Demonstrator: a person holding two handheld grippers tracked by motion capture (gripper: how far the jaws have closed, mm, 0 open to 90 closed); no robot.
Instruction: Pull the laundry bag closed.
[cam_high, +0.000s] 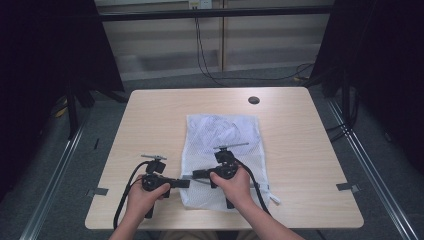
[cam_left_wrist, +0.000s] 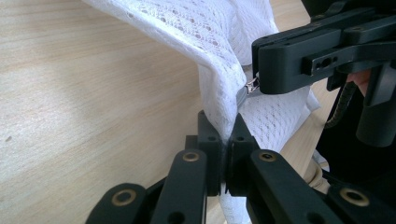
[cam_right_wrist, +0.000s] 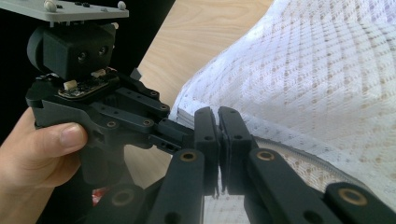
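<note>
Right now both grippers meet at the near left corner of the white mesh laundry bag (cam_high: 222, 150), which lies flat on the middle of the wooden table (cam_high: 150, 125), its near end toward the person. In the left gripper view, the left gripper (cam_left_wrist: 227, 140) has its jaws pressed together on a fold of the mesh, lifting that edge into a small ridge. Just above it the right gripper (cam_left_wrist: 261, 86) comes in from the side, and its jaw tips sit right at the little metal zipper pull (cam_left_wrist: 249, 88); it looks like it has the tab, though the contact is partly hidden. In the right gripper view its jaws stand nearly closed at the bag's seam. So, by my reading, this is the zipper step: one side anchors the fabric, the other works the slider. The next move calls for a steady pull along the zipper line while the left hold keeps the mesh taut, or the fabric will bunch and jam.
</note>
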